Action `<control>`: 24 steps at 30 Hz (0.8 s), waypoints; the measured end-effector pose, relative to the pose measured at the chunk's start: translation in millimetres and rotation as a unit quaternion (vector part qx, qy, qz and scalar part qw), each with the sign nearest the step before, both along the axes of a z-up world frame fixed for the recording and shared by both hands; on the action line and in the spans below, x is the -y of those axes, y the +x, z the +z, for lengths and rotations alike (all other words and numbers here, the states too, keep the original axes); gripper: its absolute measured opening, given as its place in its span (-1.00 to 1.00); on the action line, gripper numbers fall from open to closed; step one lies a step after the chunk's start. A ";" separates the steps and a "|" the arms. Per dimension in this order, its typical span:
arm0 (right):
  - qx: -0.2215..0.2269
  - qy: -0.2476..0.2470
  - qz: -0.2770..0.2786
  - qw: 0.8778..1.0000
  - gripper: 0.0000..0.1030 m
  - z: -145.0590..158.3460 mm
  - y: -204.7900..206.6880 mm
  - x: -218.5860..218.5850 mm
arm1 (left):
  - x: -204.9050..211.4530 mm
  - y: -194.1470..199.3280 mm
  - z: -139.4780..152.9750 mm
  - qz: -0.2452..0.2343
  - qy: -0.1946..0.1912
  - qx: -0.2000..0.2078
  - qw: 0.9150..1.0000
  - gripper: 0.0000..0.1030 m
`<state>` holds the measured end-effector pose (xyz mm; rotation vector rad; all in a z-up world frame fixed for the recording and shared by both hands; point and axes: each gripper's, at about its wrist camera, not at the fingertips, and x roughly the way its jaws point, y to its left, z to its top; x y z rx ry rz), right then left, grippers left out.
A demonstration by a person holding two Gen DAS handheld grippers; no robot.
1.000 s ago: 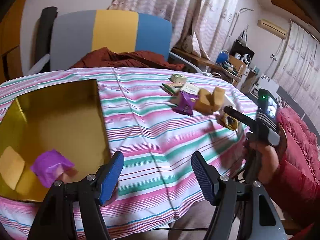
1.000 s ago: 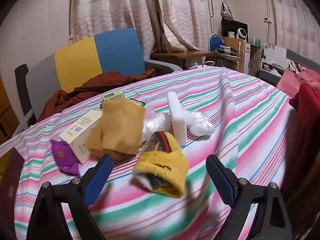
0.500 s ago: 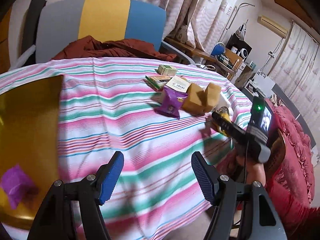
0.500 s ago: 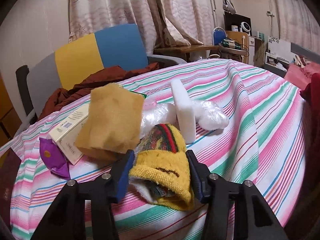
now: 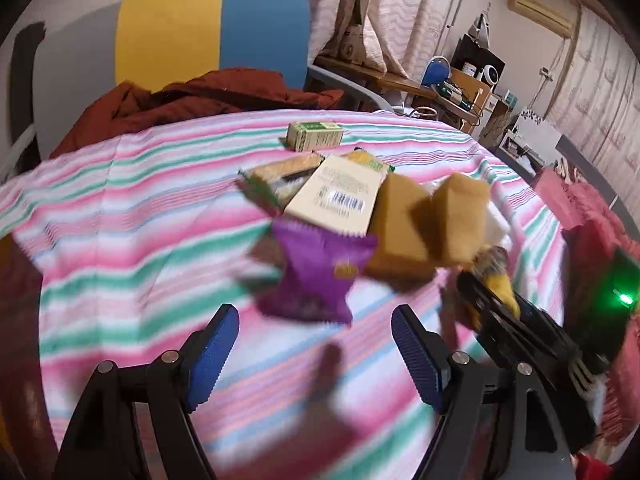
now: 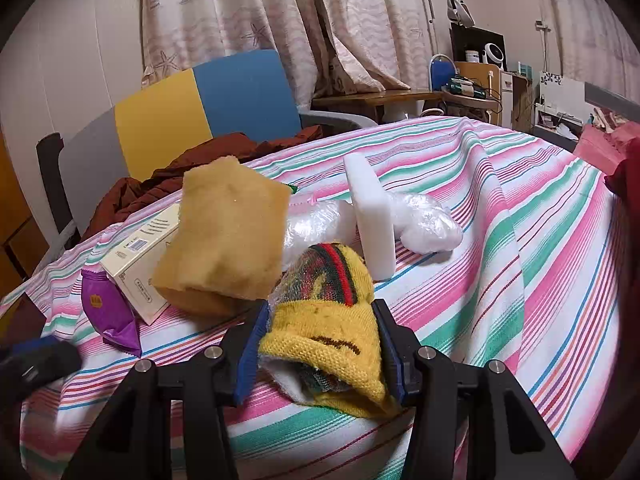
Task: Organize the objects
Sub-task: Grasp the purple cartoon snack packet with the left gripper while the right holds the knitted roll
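The left hand-held gripper points downward, its jaws opening wide with nothing between the blue pads. The right hand-held gripper also tilts down, jaws drawn in, both pads pressing the sides of a yellow sock between them.

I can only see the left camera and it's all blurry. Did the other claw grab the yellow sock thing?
Observer: Yes. In the right view the right gripper is shut on the yellow sock, a pad on each side.
Operator: Is it in the air?
Observer: No, it lies on the striped tablecloth.
Operator: What's behind it?
Observer: A white foam block standing upright, with a clear plastic bundle beside it.
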<state>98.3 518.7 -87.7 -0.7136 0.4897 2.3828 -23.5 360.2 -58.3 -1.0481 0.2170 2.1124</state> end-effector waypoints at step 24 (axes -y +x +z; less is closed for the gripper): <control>-0.002 0.000 -0.001 1.000 0.01 2.1 0.6 -0.9 | 16.8 -15.5 -20.6 0.015 0.052 -0.011 0.998 -0.10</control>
